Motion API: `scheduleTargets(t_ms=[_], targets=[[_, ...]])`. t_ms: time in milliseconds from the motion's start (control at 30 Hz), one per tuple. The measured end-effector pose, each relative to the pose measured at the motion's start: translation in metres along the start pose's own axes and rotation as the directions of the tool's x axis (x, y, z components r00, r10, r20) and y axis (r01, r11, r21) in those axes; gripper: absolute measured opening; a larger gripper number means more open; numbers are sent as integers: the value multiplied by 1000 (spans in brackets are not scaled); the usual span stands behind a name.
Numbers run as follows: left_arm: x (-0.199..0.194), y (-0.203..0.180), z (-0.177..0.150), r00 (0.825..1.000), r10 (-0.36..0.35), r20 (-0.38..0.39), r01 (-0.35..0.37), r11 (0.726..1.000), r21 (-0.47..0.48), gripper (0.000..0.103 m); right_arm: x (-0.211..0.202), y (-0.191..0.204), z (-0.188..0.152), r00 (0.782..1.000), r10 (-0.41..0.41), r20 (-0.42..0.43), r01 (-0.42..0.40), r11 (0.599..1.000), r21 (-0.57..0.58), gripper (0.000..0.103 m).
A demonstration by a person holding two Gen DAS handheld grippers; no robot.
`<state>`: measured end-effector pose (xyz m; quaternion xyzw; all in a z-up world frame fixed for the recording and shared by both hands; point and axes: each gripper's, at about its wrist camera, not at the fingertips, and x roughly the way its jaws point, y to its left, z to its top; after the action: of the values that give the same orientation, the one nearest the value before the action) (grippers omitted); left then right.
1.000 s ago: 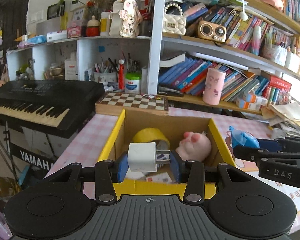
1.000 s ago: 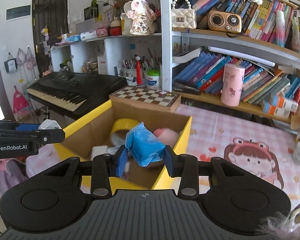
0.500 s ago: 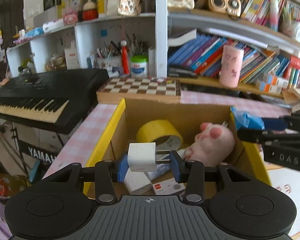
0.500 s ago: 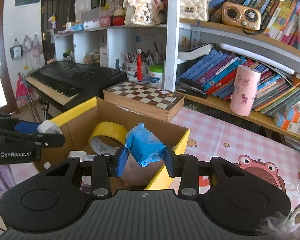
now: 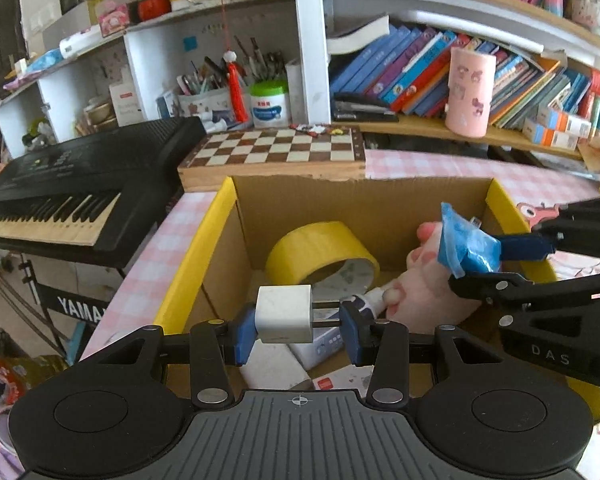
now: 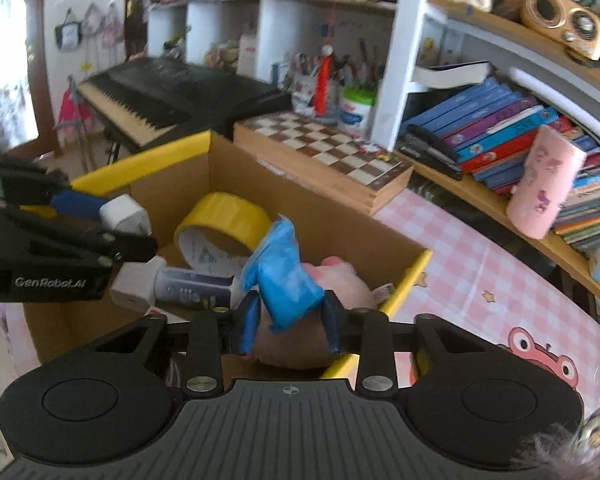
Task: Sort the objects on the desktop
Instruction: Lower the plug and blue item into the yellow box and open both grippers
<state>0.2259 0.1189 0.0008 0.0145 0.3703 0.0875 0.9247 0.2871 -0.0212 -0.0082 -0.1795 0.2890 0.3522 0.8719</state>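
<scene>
Both grippers hang over the cardboard box [image 5: 236, 216]: left gripper [image 5: 298, 320] pinching a white charger [image 5: 284, 314], right gripper [image 6: 288, 320] pinching a blue packet [image 6: 284, 280]. Risk: the charger, held by its prongs, could slip and miss the box.

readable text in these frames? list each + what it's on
"YAMA", rest cut off: front panel under the black keyboard.
"DAS": side of the right hand-held gripper.
"GenRobot.AI": side of the left hand-held gripper.
Too small or blurred to read: book spines, green-lidded white jar's label, print on the tube in the box, inner face of the yellow tape roll.
</scene>
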Motion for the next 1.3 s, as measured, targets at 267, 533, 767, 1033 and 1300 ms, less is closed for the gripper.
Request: scheduleTargets(t_ms=[267,533,767,1033,1300], targets=[[15,-8,-7,999,-12,-45,14,999,49,42,11,2,2,1000,-10,-22,9,998,-63,30],[19,-18,-13,999,-33,-37,36,996,78,43,11,8,0,999,-36,-28,33,995,-96,31],[14,-23,-14,999,-27,-24,30,991,129,52,13,16,-1,997,-74,-31,69,989,-134,34],[-21,-11,-15,996,19,83,-26,995,94,81,-7,16,-3,993,-108,47,110,992,-54,49],[-62,-13,-21,986,-2,167,-10,997,74,85,-47,25,-7,977,-160,138,160,987,13,52]])
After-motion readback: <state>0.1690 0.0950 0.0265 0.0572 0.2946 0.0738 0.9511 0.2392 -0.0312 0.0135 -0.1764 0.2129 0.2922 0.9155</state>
